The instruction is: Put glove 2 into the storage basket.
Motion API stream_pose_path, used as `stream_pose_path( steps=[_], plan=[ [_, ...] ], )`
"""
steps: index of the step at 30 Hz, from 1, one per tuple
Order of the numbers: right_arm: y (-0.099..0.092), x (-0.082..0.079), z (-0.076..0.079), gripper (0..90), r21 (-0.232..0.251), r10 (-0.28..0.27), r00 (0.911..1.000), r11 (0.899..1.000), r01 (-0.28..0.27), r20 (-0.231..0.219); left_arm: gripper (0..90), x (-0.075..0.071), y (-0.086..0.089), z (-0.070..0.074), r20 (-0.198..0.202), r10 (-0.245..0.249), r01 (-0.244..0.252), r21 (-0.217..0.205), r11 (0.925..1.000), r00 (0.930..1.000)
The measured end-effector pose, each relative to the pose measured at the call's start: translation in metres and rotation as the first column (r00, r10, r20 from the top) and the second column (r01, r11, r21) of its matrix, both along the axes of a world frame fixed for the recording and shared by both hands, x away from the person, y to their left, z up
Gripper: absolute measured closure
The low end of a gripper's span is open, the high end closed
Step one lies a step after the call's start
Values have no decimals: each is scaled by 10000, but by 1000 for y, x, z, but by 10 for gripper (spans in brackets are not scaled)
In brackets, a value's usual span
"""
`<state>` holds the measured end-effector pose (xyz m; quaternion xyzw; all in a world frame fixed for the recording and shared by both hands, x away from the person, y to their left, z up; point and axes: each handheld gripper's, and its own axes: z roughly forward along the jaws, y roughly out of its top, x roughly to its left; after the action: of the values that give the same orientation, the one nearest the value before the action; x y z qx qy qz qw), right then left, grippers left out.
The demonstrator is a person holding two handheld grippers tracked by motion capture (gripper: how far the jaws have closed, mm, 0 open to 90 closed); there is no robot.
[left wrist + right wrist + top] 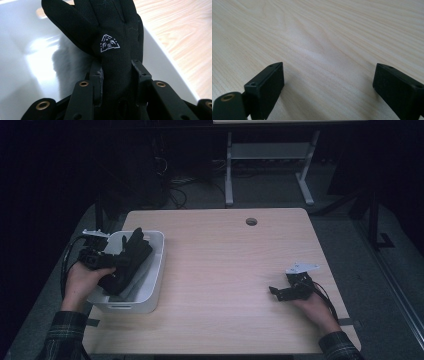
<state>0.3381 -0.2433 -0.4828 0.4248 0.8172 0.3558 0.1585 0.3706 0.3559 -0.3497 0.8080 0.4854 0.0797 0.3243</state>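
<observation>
A black glove (134, 251) with a small white triangular logo (109, 43) hangs over the white bin (156, 270) at the table's left side. My left gripper (111, 261) is shut on the glove's cuff (117, 75), and both pads press its sides. The glove's fingers point up and away over the bin's inside. Another dark glove-like piece (116, 281) lies low in the bin. My right gripper (276, 292) rests low over the bare wood at the table's right, open, with nothing between its fingers (265, 87).
The light wooden table (225, 270) has a round cable hole (251, 221) near its far edge. Behind it stand a white desk frame (270, 155) and cables on the dark floor. The bin's white wall (30, 57) surrounds the glove.
</observation>
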Motion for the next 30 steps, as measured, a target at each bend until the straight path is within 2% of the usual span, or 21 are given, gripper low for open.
stream_pose_path(
  steps=[7, 10, 12, 15, 18, 22, 30],
  plan=[
    [0, 0, 0, 99, -5, 0, 10000, 10000, 0, 7, 622, 7, 8, -16, -300, 438, -435, 102, 9990, 9986],
    [0, 0, 0, 99, -3, 2, 10000, 10000, -2, 5, 478, 9, 9, -20, -258, 664, -655, 348, 9972, 9975],
    [0, 0, 0, 99, -5, 3, 10000, 10000, -3, 4, 369, 8, 10, -20, 11, 823, -822, 472, 9955, 9966],
    [0, 0, 0, 99, 0, -2, 10000, 10000, 2, 6, 268, 6, 11, -15, 399, 900, -911, 261, 9955, 9951],
    [0, 0, 0, 99, 3, -4, 10000, 10000, 4, 4, 226, 4, 9, -8, 693, 840, -859, 253, 9960, 9941],
    [0, 0, 0, 99, -4, 3, 10000, 10000, -3, 5, 216, 2, 2, -1, 958, 697, -708, 86, 9975, 9930],
    [0, 0, 0, 99, 1, 2, 10000, 10000, -2, 6, 208, -2, -31, 7, 1372, -91, 117, -181, 9998, 9905]
  ],
)
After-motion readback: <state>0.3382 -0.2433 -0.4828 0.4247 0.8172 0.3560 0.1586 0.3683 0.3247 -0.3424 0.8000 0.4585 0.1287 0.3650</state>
